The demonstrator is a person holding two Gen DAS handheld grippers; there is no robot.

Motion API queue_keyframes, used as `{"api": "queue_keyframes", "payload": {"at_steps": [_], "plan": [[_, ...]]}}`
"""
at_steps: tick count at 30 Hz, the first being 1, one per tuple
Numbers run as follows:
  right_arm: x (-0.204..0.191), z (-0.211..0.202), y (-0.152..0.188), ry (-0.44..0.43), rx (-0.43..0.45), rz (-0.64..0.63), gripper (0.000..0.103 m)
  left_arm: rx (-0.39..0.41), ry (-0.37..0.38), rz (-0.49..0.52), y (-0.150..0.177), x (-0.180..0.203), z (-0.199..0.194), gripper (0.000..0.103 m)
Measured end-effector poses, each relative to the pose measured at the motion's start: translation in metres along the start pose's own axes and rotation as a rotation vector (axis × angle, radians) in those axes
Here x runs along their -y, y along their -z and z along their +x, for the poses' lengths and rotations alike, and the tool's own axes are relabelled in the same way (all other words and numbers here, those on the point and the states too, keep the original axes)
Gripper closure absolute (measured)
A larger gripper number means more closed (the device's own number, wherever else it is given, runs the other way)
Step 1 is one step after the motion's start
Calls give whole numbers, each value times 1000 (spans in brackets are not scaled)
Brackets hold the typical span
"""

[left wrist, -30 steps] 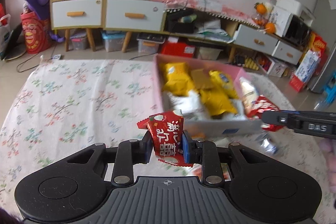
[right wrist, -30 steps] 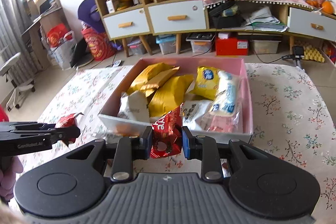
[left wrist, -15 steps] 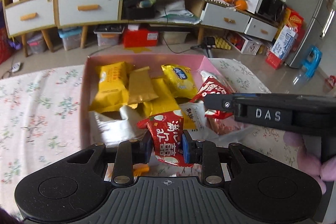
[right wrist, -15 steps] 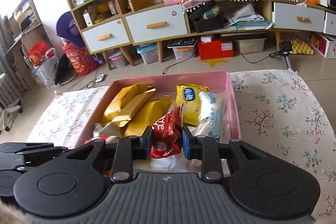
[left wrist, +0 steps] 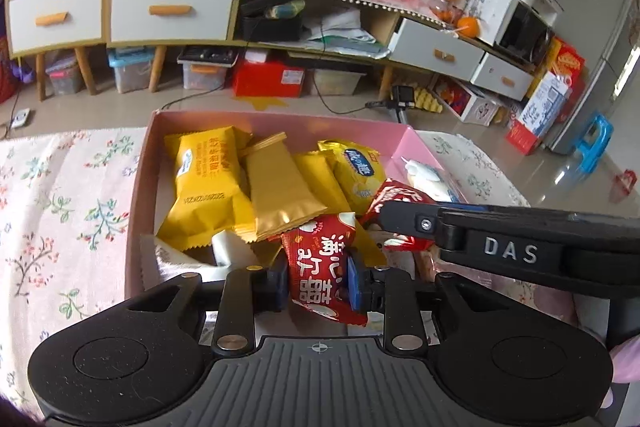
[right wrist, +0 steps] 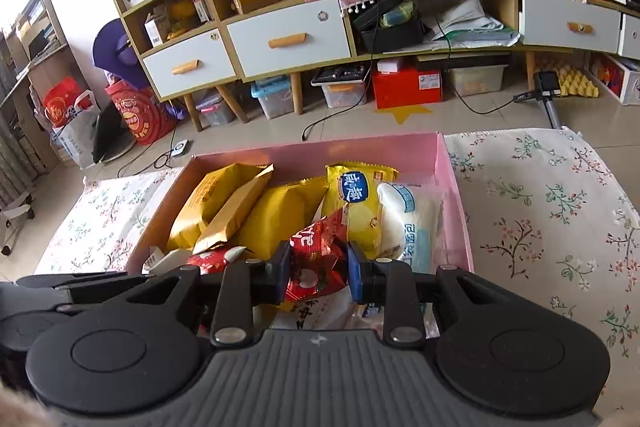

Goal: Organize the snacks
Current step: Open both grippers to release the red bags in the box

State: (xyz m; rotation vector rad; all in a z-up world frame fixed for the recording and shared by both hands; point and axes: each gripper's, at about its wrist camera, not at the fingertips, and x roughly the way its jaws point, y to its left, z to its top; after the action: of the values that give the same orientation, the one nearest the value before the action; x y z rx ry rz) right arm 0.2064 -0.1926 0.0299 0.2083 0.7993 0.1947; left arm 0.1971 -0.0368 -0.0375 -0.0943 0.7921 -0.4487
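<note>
Left gripper (left wrist: 318,281) is pinching a red snack packet (left wrist: 320,267) above the near end of the pink box (left wrist: 138,187); its jaws are beginning to part, pads touching the wrapper. Right gripper (right wrist: 318,273) is clamping a second red packet (right wrist: 316,259) over the same box, beside a white-and-blue pouch (right wrist: 412,223). Yellow packets (left wrist: 208,183) are lying heaped inside. The box is resting on a floral cloth (right wrist: 560,211). Beyond, a cabinet with white drawers (right wrist: 288,35) is lining the wall.

box (right wrist: 448,163): pink
tablecloth (right wrist: 552,211): white, floral print
held packets (left wrist: 320,267): red, white lettering
far packets (left wrist: 208,179): yellow
gripper pads (right wrist: 354,271): blue
</note>
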Motion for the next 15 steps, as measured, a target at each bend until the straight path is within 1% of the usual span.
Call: {"api": "queue_keyframes", "payload": {"at_steps": [2,3,5,6,7,8,9,12,14,15], "plan": [[-1,-1,0,1,2,-2,73,8,4,-3,1,0,-3,72],[-1,-3,-1,2,7,0,72,7,8,-6,1,0,-5,66],[0,-8,-2,-1,16,3,62,10,14,5,3,1,-9,58],[0,-10,-3,-2,21,7,60,12,12,11,4,2,-12,52],[1,-14,-4,-2,26,13,55,14,6,17,4,5,-15,49],[1,-16,-5,-2,28,18,50,17,8,21,5,7,-19,43],[1,-19,-5,-2,30,21,48,17,8,24,6,9,-23,36],[-1,-28,-5,14,33,1,39,31,-17,45,9,16,-38,24],[-2,-33,-4,20,39,-8,30,36,-22,53,13,18,-49,19],[-2,-36,-3,18,40,-11,28,36,-27,57,16,19,-54,17]]}}
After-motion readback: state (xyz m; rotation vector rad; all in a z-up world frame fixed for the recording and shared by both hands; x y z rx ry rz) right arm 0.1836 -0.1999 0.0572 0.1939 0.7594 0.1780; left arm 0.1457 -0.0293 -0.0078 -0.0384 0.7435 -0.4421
